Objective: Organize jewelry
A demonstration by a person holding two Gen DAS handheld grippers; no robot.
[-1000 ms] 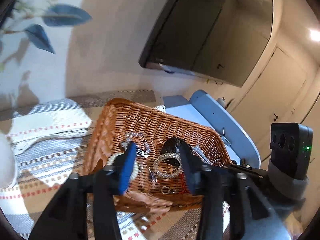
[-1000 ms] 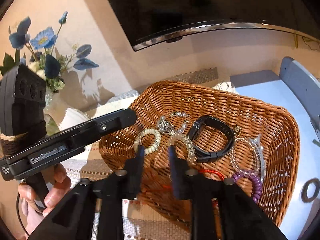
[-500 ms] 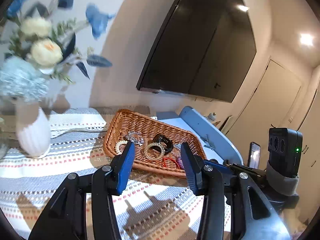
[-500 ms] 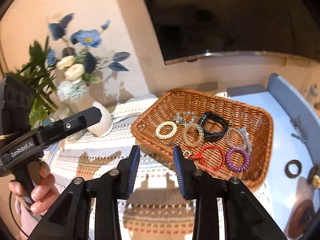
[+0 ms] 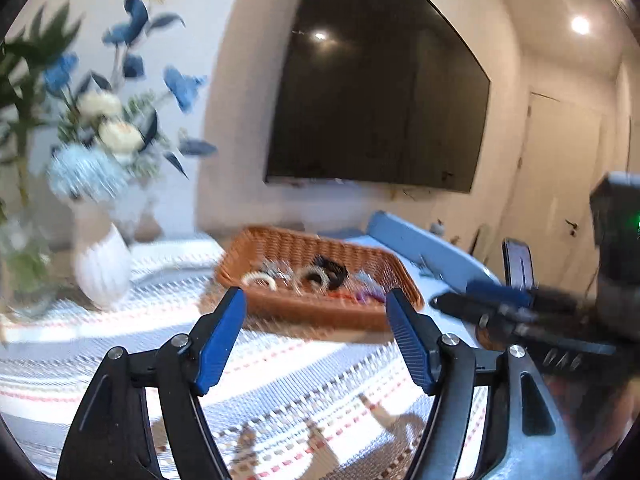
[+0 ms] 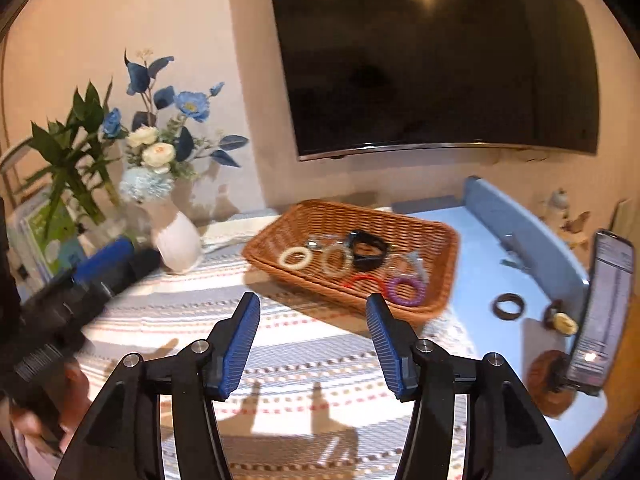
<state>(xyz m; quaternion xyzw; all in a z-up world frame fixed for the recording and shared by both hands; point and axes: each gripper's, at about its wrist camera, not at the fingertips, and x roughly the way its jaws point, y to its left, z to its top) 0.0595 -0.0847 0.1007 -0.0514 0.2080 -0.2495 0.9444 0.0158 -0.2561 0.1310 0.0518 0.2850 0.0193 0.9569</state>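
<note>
Right wrist view: wicker basket [image 6: 442, 256] holds bracelets [image 6: 338, 260], black watch [image 6: 366, 245].

Table [image 6: 472, 280] with a light blue top, partly covered by a striped woven cloth [image 6: 304, 344]. On the cloth: a wicker basket [image 6: 440, 240] and a white vase [image 6: 176, 244]. On the bare blue surface, right of the basket: a dark ring [image 6: 508, 307], a round brown stand [image 6: 546, 384] bearing a phone [image 6: 604, 312].

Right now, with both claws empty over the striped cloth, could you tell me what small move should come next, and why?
Probably ease the right claw, jaws opening on nothing, toward the dark ring outside the wicker basket: the other bracelets already lie inside.
</note>
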